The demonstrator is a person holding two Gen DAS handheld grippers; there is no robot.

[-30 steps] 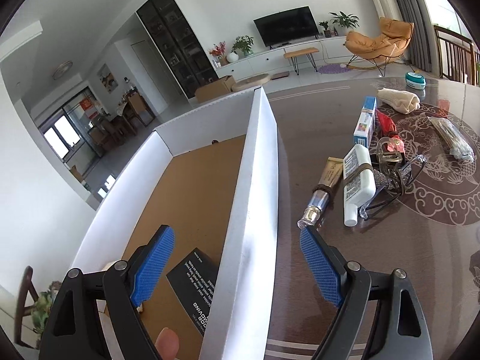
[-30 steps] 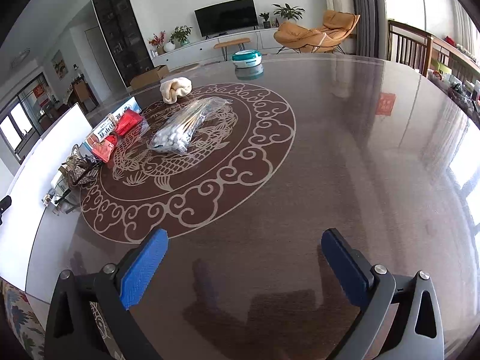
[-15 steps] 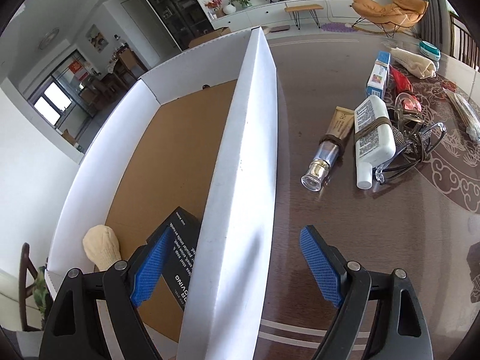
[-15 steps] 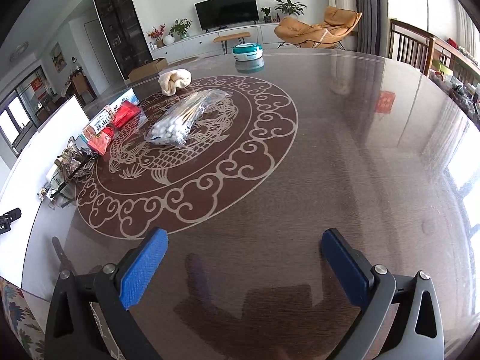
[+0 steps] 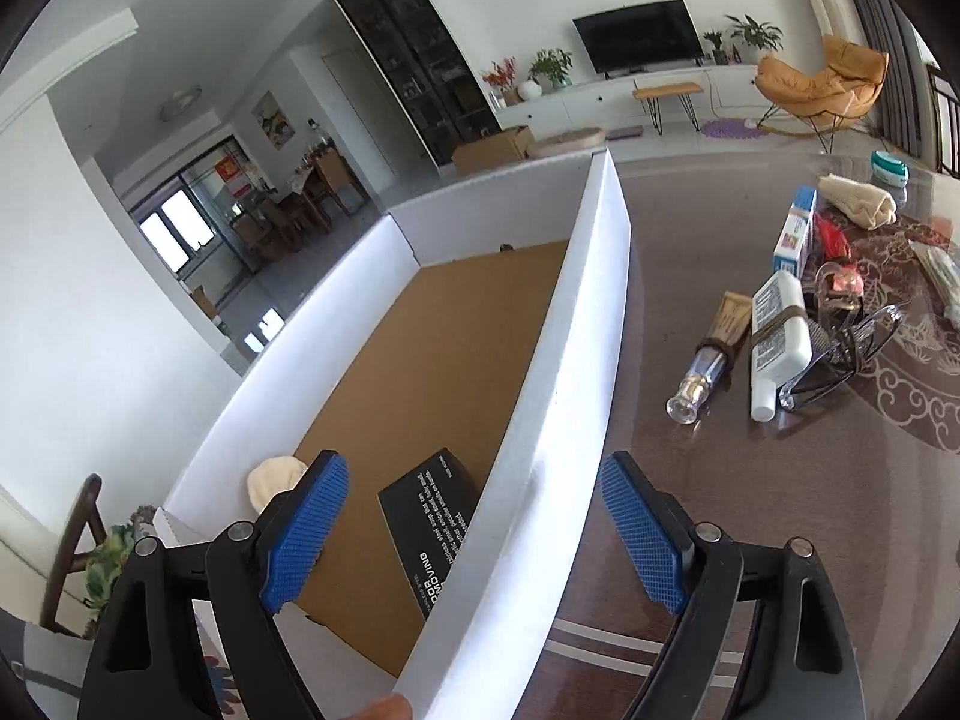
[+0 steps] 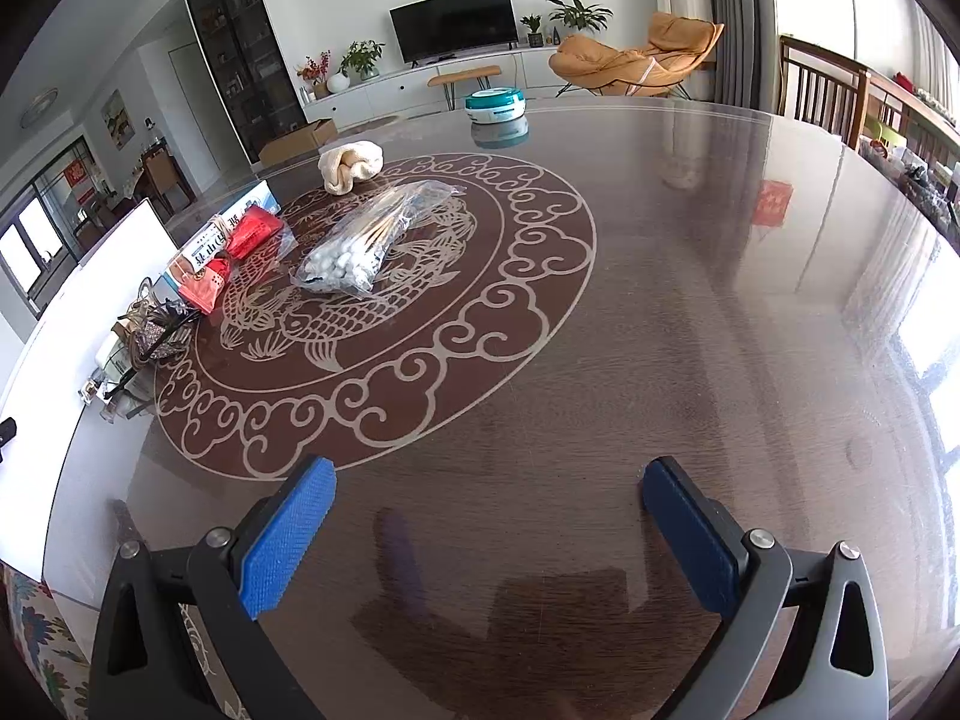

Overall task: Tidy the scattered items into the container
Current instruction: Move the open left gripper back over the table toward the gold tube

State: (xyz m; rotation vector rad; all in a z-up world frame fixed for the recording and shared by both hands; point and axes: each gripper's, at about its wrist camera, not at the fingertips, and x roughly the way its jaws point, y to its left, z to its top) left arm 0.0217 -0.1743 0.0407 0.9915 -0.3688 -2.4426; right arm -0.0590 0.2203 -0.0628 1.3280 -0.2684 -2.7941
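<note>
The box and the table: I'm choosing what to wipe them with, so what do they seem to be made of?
The box looks like cardboard: matte white walls, thin and folded at the corners, and a plain brown floor. The table looks like dark wood under a glossy, perhaps glass, top: it mirrors the windows and the teal tub, and a pale scroll pattern shows on it.

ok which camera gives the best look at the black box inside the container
The left wrist view. It looks straight down into the white container, where the black box lies on the brown floor with its white print visible. The right wrist view catches only the container's outer wall at its left edge; the box is hidden.
</note>
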